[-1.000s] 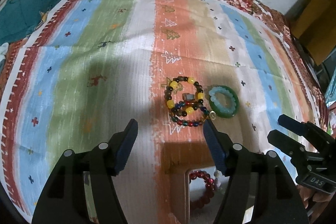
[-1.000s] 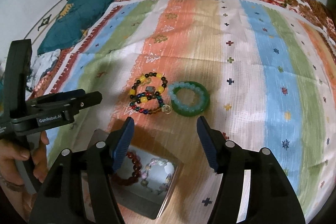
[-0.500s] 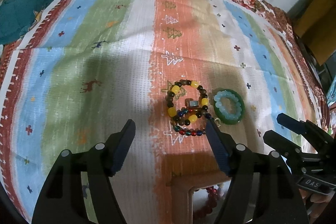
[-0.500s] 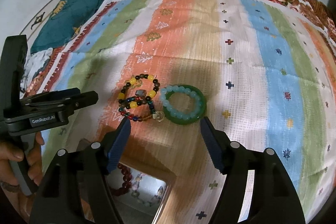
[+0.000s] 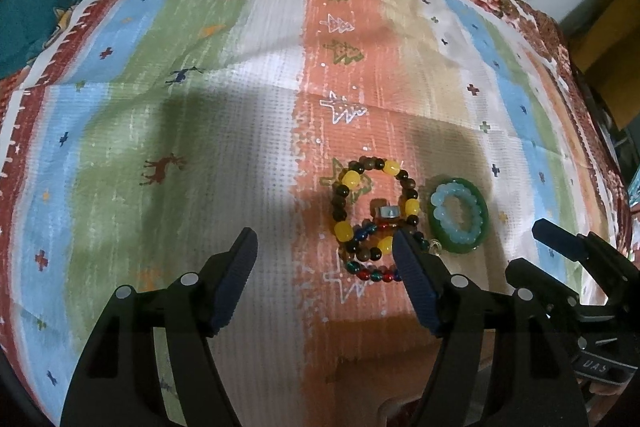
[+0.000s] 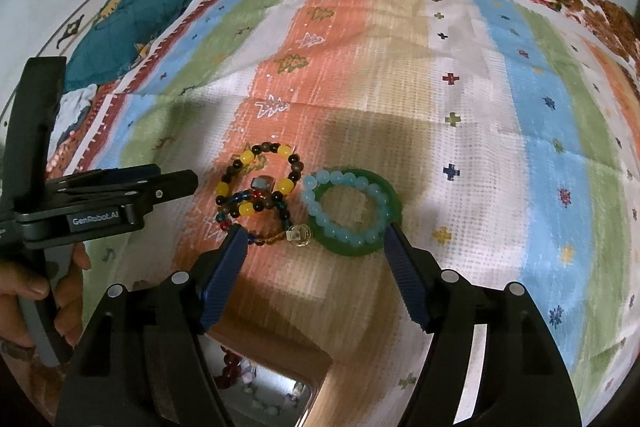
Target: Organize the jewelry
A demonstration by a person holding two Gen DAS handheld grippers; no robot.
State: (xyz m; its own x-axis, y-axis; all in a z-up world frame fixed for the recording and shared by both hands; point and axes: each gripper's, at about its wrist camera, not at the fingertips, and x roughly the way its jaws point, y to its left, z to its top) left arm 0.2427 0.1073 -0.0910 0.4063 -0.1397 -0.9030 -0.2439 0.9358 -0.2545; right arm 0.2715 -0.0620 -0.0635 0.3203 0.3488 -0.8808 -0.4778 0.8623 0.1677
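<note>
Both grippers lowered nearer the jewelry, jaws just widened and spread empty, left gripper [image 5: 324,251], right gripper [image 6: 314,245], round yellow-and-dark beaded bracelet [image 6: 256,183] beside smooth green bangle [image 6: 354,213] ringed with pale blue beads, on woven striped cloth [image 6: 500,131].

You see dim, warm light — heavy shadow pools just ahead of both tongs; fisheye bends and darkens the edges.
</note>
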